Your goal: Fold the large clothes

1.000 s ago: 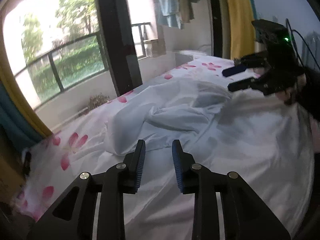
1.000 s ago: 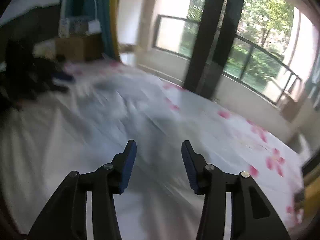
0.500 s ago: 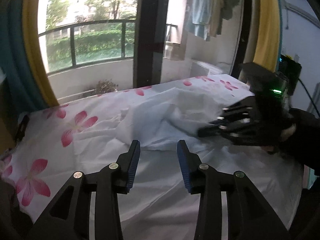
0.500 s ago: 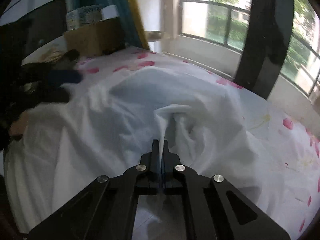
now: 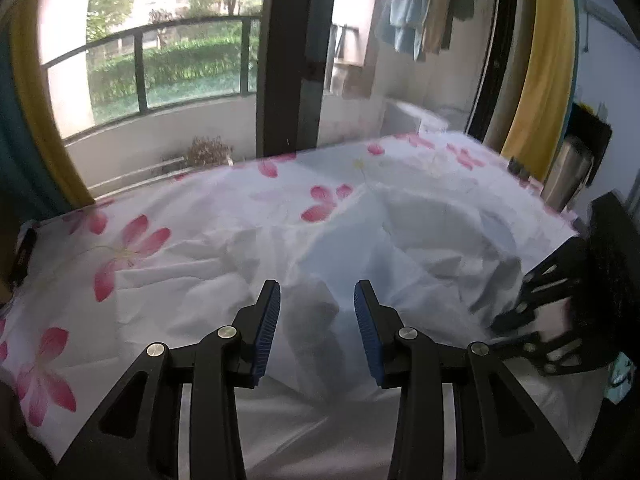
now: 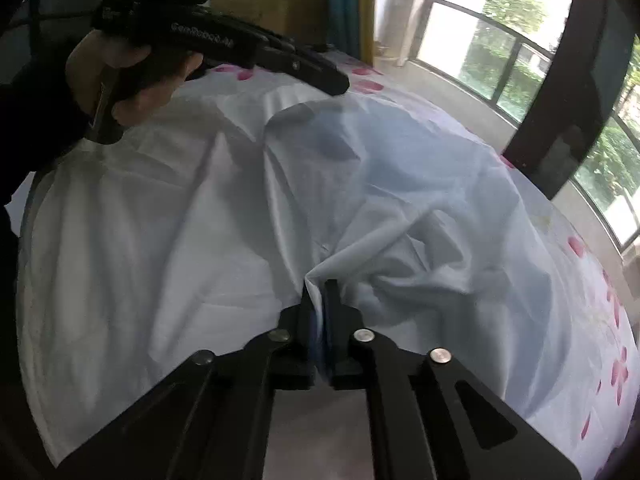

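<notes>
The white garment (image 6: 380, 184) lay crumpled across the bed (image 5: 132, 248), on a white sheet printed with pink flowers, and it took up most of what I could see from either wrist. From my right wrist camera, my right gripper (image 6: 320, 292) was pinching a raised fold of the garment: a thin ridge of cloth ran up between the two pads, which stood close together with a narrow gap. Those jaws had just been easing apart a little, yet the fabric was gathered to a peak at the tips and creases fanned out from that point, so I read it as a grasp on the cloth. My left gripper (image 5: 316, 312) hung over the near edge of the garment with its blue pads (image 5: 268, 328) well apart and nothing between them; they cast a shadow on the fabric below. Its jaws had widened within the last second. In the right wrist view I saw the left gripper from the side, held in a hand (image 6: 132, 76) at the upper left, its tips above the far edge of the garment. Beyond the bed stood a balcony railing (image 5: 140, 60), a yellow curtain (image 5: 540, 64) and hanging laundry (image 5: 408, 12).
</notes>
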`<state>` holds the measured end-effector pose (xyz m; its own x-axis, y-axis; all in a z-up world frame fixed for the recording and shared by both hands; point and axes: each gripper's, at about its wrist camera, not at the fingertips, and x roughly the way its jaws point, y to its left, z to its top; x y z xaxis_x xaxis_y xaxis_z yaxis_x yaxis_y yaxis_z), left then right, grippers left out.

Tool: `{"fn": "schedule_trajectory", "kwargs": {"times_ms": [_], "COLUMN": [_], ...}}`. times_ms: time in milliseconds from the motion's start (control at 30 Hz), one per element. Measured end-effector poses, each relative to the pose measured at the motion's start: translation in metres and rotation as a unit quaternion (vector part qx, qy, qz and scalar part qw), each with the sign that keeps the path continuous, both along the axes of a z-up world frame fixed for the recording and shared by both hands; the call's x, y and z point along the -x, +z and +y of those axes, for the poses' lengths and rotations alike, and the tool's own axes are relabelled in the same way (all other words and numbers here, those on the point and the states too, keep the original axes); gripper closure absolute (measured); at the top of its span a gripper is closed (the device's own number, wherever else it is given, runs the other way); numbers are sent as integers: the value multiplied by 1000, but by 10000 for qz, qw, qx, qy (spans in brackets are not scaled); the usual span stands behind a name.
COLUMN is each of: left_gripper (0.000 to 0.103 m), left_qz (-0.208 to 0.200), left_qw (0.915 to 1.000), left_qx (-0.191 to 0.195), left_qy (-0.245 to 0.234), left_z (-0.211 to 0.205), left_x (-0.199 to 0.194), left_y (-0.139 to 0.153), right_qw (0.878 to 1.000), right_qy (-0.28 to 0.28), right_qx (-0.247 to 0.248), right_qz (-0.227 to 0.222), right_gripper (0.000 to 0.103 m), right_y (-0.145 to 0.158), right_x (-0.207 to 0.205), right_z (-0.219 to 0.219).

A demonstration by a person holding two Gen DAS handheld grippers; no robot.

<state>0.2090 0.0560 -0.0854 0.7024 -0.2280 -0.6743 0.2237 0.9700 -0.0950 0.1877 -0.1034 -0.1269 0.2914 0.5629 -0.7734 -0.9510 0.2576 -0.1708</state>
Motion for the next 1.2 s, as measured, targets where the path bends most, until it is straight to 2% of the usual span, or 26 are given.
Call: {"fn": "schedule_trajectory", "kwargs": {"times_ms": [67,133,200,300,433,567,633,733,867,1100,1200], "left_gripper": [62,62,62,62,62,62,62,62,62,62,62], "left_qz": [245,403,449,268,26,64,369,869,795,665,573], "left_qw": [9997,9989,9985,9995,9998,9991,9982,9951,9954,9964,9969], "left_qx": [-84,-202,-268,-95,154,363,397,281,160,-252,-309], "left_qy": [-50,-125,-172,-153,-151,-193,-240,-384,-506,-458,-435], "left_z": [-4,-7,-7,-4,-4,-10,-13,-16,-15,-14,-13], "left_x": [-8,-10,-9,-9,-23,-45,-54,-59,-48,-27,-17], "left_y": [-9,-15,-15,-2,11,5,-10,-36,-36,-25,-20], "right_qw": [9998,9991,9979,9932,9846,9846,9866,9873,9874,9858,9843], "right_qy": [0,32,-10,-418,-1130,-1215,-1228,-1383,-1433,-1633,-1732], "right_qx": [-155,-394,-638,-1080,-1334,-1214,-931,-471,-461,-350,-299], "right_qz": [112,125,68,-91,-62,317,534,627,492,189,134], "right_gripper": [65,55,54,54,54,54,54,54,50,50,49], "right_y": [10,27,43,65,64,44,30,12,12,18,22], "right_x": [0,0,-2,-23,-67,-91,-93,-99,-94,-84,-80], "right_z": [-7,-15,-23,-33,-33,-18,-11,-7,-16,-25,-31]}}
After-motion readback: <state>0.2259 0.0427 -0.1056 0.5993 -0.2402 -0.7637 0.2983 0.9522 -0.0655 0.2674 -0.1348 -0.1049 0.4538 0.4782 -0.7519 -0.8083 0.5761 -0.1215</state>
